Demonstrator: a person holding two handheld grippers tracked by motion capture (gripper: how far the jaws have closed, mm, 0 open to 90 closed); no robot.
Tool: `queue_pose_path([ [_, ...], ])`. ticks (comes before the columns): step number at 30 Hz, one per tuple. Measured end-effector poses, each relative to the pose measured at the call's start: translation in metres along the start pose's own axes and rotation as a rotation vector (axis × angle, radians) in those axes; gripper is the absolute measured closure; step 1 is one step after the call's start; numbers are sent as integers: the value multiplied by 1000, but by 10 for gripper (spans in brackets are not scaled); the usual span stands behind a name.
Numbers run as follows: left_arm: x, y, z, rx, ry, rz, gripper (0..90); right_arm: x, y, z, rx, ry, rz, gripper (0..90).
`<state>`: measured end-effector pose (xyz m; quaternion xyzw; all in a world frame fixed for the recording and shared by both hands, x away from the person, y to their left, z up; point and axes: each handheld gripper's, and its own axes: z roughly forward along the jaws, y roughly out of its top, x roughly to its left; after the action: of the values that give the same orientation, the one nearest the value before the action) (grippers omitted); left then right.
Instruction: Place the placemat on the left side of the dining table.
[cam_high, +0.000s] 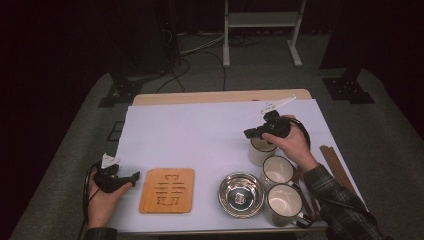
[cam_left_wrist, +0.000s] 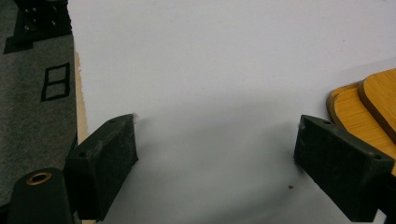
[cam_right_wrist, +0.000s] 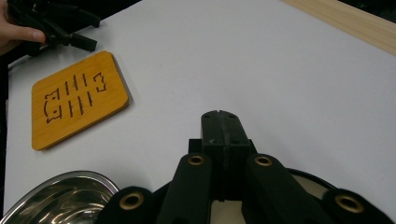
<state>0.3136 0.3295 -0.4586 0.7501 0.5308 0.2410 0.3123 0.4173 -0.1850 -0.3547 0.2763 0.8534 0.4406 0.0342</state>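
Your right claw (cam_high: 252, 133) is pressed together just above the far cup (cam_high: 260, 150) beside the other two cups, so spread it first, then drop one jaw inside the rim and pinch gently.

No readable text, only slotted cut-out pattern on bamboo trivet (cam_high: 166, 190)

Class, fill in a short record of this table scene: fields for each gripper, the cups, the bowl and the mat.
left gripper: open, low beside the bamboo mat, holding nothing
right gripper: shut, above the far cup
cups: three white ones in a row at the right
bowl: steel, empty, left of the near cup
table: white sheet on top
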Motion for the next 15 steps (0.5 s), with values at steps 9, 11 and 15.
queue_pose_path([
  [9, 0, 0, 0, -3, 1, -2, 119, 13, 7, 16, 33, 32, -40, 896],
  [11, 0, 0, 0, -3, 1, -2, 119, 16, 8, 20, 42, 35, -57, 895],
  [15, 0, 0, 0, -4, 1, -2, 119, 23, 10, 29, 56, 51, -76, 895],
])
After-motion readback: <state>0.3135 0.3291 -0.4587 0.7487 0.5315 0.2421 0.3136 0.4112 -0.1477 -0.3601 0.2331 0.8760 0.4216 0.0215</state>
